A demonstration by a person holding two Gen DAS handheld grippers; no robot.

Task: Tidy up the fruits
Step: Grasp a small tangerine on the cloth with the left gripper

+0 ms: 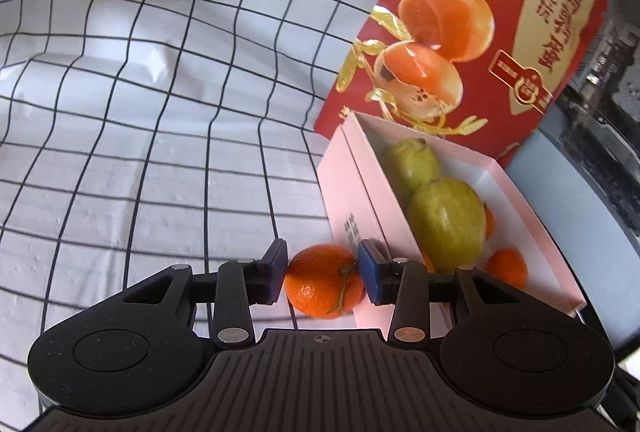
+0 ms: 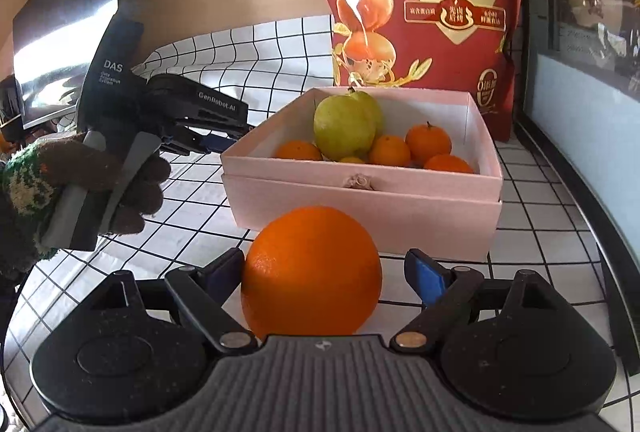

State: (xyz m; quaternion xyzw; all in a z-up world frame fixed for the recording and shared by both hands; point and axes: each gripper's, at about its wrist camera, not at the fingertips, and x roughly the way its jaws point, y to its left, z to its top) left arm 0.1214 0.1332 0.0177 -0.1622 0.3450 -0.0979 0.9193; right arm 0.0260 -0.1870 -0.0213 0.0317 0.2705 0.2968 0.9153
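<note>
In the left wrist view, the left gripper [image 1: 322, 274] clamped a mandarin [image 1: 324, 282] just beside the pink box's [image 1: 362, 192] near wall; its right finger could snag that wall. In the right wrist view, the right gripper [image 2: 324, 278] stood spread around a large orange [image 2: 311, 272], the right pad apart, so the orange could roll.

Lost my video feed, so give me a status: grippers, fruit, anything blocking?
Left gripper shut on small mandarin beside pink box. Right gripper open around big orange. Box wall ahead; pears already inside.
</note>
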